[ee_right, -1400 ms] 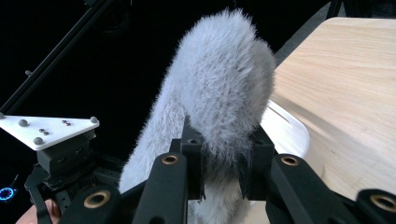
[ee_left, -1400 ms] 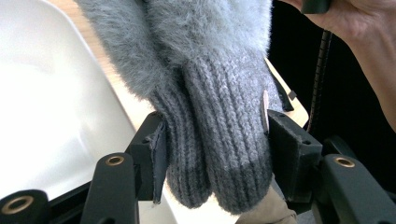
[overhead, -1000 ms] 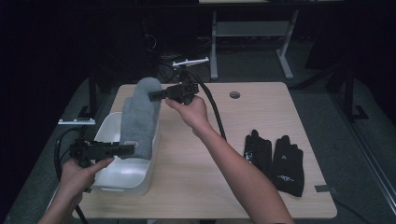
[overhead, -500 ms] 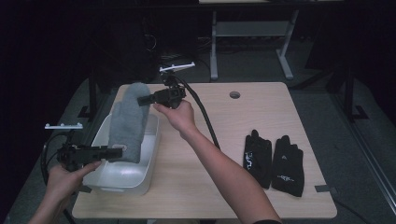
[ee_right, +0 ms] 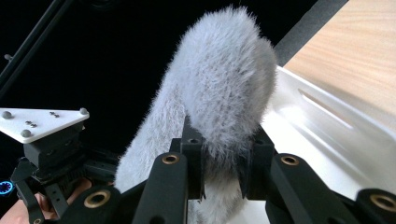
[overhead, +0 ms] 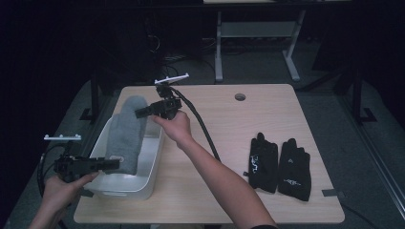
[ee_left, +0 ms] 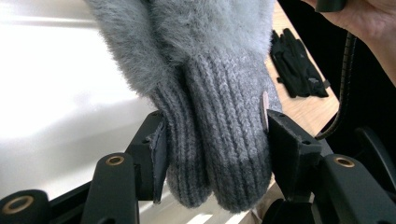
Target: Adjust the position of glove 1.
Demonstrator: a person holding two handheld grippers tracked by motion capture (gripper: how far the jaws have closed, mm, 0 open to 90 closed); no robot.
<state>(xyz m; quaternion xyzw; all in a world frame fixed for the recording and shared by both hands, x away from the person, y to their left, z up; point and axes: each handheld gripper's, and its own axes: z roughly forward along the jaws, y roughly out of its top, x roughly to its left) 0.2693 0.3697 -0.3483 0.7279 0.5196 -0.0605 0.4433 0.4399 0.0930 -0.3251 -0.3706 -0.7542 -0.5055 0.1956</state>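
Two grippers carry one pair of grey mittens (overhead: 125,133) stretched over the white tub (overhead: 143,183) at the table's left edge. Left gripper (overhead: 113,164), jaws half-closed, pinches the knit cuffs (ee_left: 219,154) at the near end; right gripper (overhead: 139,113), jaws narrow, clamps the fluffy tips (ee_right: 224,98) at the far end. Long axis runs near-to-far, parallel to the tub's length, tub directly beneath.
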